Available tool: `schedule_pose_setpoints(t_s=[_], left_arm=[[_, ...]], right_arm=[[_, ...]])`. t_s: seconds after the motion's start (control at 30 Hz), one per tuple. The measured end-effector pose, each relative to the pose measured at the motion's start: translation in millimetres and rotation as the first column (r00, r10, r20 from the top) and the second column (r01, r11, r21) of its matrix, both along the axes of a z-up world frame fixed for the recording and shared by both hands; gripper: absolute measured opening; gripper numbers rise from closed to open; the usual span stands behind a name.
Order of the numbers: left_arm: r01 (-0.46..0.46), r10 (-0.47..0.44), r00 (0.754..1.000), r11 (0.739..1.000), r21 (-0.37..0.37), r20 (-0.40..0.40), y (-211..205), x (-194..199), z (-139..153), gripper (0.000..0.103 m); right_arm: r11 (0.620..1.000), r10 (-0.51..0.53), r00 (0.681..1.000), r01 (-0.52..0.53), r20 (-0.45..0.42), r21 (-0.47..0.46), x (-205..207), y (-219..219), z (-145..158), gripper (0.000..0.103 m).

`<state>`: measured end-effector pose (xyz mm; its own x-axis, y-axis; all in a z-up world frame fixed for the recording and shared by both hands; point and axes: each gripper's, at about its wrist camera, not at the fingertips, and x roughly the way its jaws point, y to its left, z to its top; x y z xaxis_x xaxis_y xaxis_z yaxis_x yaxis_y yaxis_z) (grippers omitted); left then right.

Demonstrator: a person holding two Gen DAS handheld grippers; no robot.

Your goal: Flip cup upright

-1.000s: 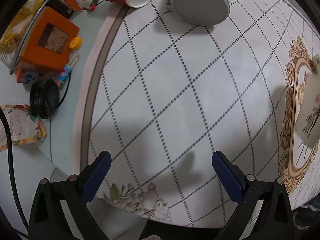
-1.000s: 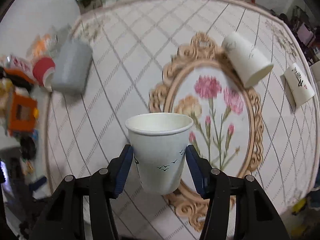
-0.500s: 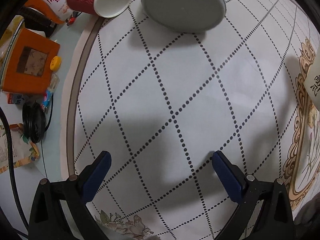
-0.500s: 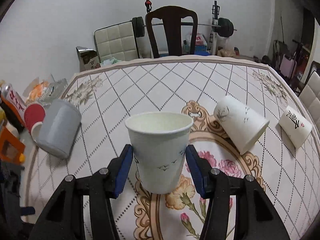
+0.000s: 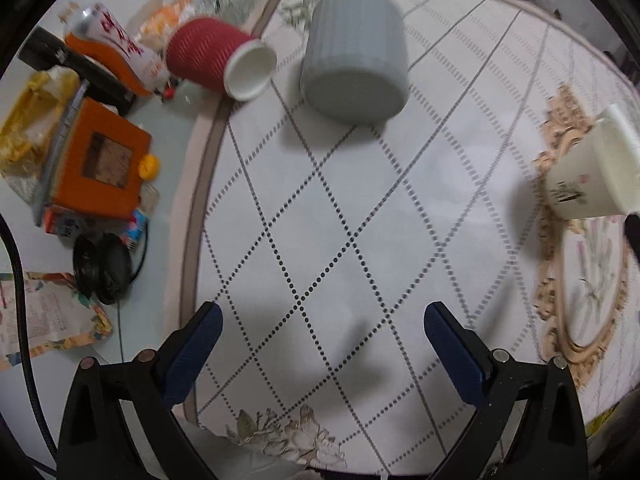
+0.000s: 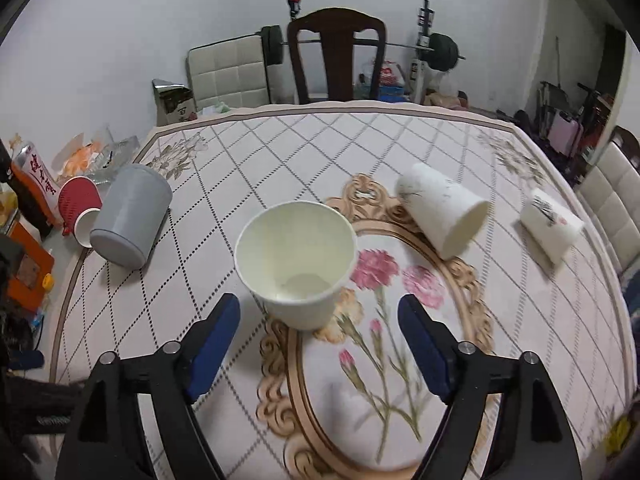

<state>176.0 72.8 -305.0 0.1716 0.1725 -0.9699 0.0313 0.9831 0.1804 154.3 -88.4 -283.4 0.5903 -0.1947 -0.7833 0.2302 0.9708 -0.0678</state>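
Paper cup (image 6: 296,264) stands upright, right gripper (image 6: 319,312) spread wide around nothing.
Light, crushable: pinch its mid-wall gently; left gripper (image 5: 322,322) wide, empty.

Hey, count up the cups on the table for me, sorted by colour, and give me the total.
White paper cups: 3, one upright, two on their sides
Grey cups: 1, on its side
Red ribbed cups: 1, on its side
Total: 5
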Motion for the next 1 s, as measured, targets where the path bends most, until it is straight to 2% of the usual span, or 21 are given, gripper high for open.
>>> schedule_pose_setpoints(t_s=[0.07,0.2,0.33,0.67,0.83,1.0], left_arm=[[0.021,-0.021,0.999,1.000,-0.008,0.032,-3.4,-2.9,18.9,0.103],[0.067,-0.065,0.993,0.998,-0.021,0.101,-11.6,-19.6,60.8,0.103],[0.101,-0.091,0.980,0.994,-0.044,0.177,-13.6,-29.3,100.8,0.103],[0.130,-0.100,0.939,0.989,-0.071,0.330,-29.5,-96.5,186.3,0.103],[0.144,-0.105,0.914,0.987,-0.070,0.392,-31.5,-132.1,217.5,0.103],[0.140,-0.093,0.896,0.987,-0.077,0.434,-31.2,-161.3,238.4,0.103]], right_arm=[[0.999,-0.030,0.999,0.029,-0.016,-0.019,-8.6,-0.7,10.6,0.088],[0.991,-0.104,0.993,0.100,-0.047,-0.086,-30.1,-4.3,41.2,0.103],[0.986,-0.130,0.991,0.125,-0.041,-0.107,-56.0,-7.8,82.5,0.103],[0.985,-0.116,0.993,0.120,0.038,-0.127,-128.2,-2.6,189.7,0.103],[0.987,-0.105,0.993,0.110,0.056,-0.113,-162.8,2.2,228.0,0.103],[0.991,-0.083,0.994,0.090,0.070,-0.097,-195.7,9.6,253.4,0.103]])
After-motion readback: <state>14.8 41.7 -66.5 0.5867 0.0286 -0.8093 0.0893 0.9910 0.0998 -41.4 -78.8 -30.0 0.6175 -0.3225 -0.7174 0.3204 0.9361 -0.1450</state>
